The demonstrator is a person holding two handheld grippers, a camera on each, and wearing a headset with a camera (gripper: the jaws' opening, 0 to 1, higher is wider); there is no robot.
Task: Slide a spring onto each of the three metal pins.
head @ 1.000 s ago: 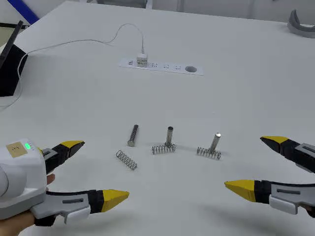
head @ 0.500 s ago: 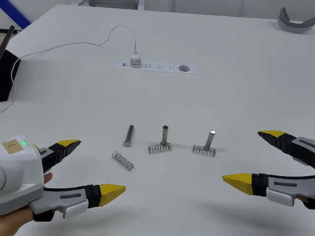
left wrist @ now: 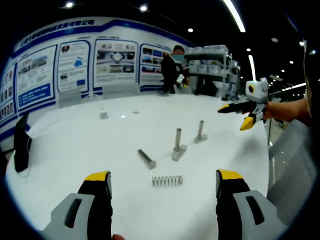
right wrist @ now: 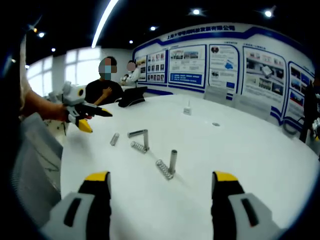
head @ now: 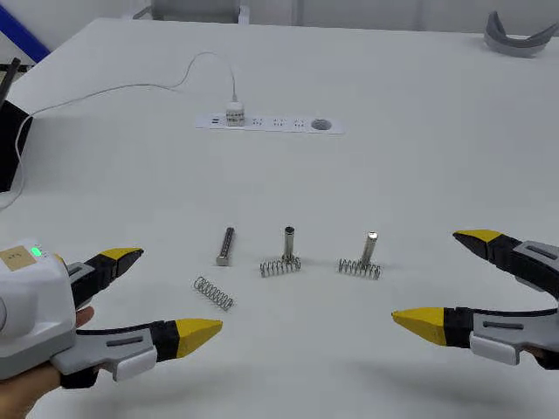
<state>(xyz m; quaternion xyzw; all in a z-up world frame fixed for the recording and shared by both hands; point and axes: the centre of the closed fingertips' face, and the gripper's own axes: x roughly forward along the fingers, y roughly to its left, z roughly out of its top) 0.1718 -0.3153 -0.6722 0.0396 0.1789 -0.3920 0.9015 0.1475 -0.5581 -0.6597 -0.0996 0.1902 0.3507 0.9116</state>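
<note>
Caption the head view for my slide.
Open left claw and right claw poised before three pins and three loose springs.

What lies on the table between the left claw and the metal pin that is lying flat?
One loose spring, lying on its side; the left gripper view shows it ahead of the left claw, before the fallen pin.

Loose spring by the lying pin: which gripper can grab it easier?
Left, probably. The left gripper is open, and the loose spring lies just ahead of its tips, centred between the jaws in its own view. The right gripper, also open, sits beyond the right pin, farther off.
</note>
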